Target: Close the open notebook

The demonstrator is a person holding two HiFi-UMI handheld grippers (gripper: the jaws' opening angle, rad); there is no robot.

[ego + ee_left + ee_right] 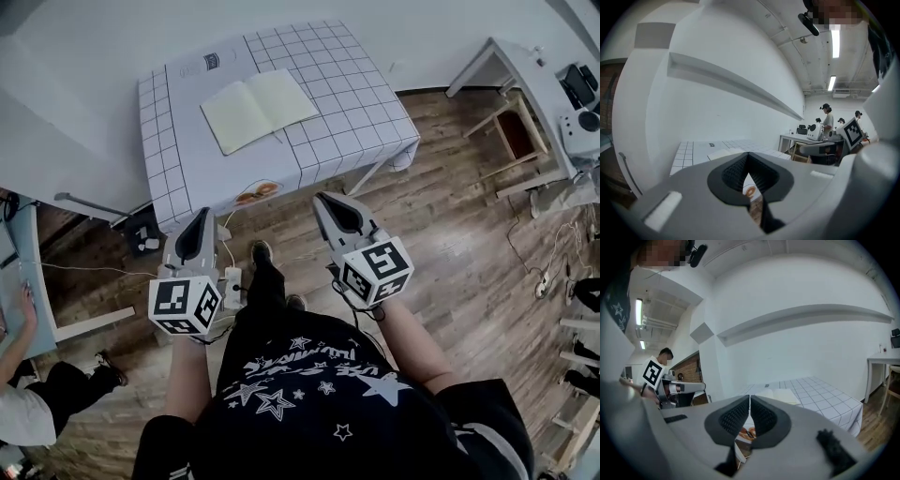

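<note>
The open notebook [260,108] lies flat, pages up, on the grid-clothed bench [366,112], towards its far left part. Both tongs are well short of it, over wooden floor [450,234]. The left tongs [194,234] and right tongs [339,214] are each closed tip to tip, with nothing between them. What looks like a power strip [232,284] with cables lies on the floor by the person's feet. A second white table [506,61] and a wooden stool [517,133] stand off to the right.

Grid tablecloth [349,86] (wood floor [469,246] below)
</note>
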